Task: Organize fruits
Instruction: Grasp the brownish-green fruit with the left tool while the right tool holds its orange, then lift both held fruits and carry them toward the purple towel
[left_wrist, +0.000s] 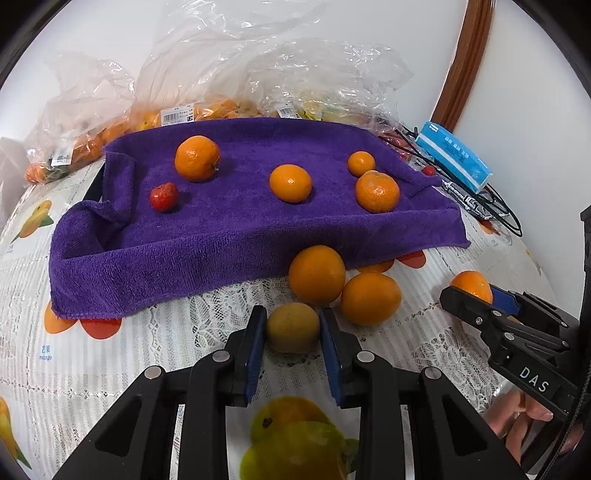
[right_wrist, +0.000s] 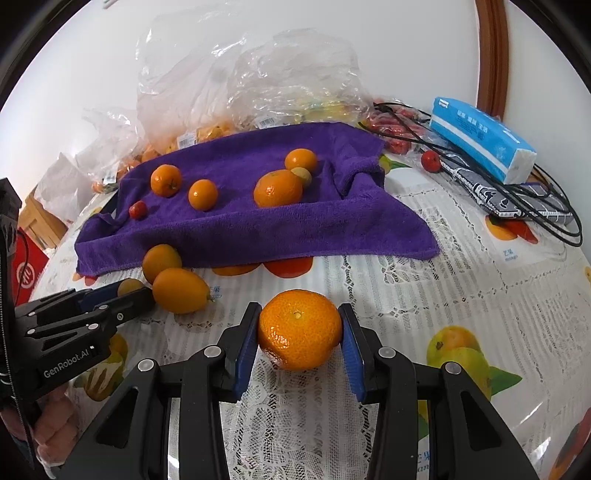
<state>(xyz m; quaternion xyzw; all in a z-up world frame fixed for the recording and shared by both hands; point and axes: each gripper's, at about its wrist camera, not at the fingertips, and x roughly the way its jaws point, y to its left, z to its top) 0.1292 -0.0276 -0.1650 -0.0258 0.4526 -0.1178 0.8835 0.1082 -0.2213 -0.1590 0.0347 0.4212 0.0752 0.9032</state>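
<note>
a: what does the left gripper (left_wrist: 292, 326) hold?

b: its blue pads are clamped on a small, dull yellow-green round fruit (left_wrist: 292, 326) that sits on the lace-patterned plastic tablecloth (left_wrist: 166, 332), just on the near side of the purple terry towel (left_wrist: 229, 229). two larger smooth orange fruits (left_wrist: 316, 274) lie touching each other just beyond it and to its right.

a: and the right gripper (right_wrist: 300, 330)?

b: closed on a dimpled orange mandarin (right_wrist: 300, 330), one pad against each flank, the stem scar facing up. that fruit also rests on the tablecloth, near the towel's front edge.

a: where do both fruits have to go?

b: in my judgement, onto the towel, which lies straight ahead of and beyond both claws, draped over something raised. four orange fruits and a small red round fruit (left_wrist: 163, 196) sit on it already; the right view shows one more small yellowish one tucked behind.

a: which relation governs the move?

b: the towel's front edge stands higher than the table, so each fruit must rise before it travels away. the left claw is nearer that edge; the right has further to go. both fruits are near-round, so no long axis matters.

a: hazards?

b: the two loose orange fruits sit between the left claw and the towel.
</note>
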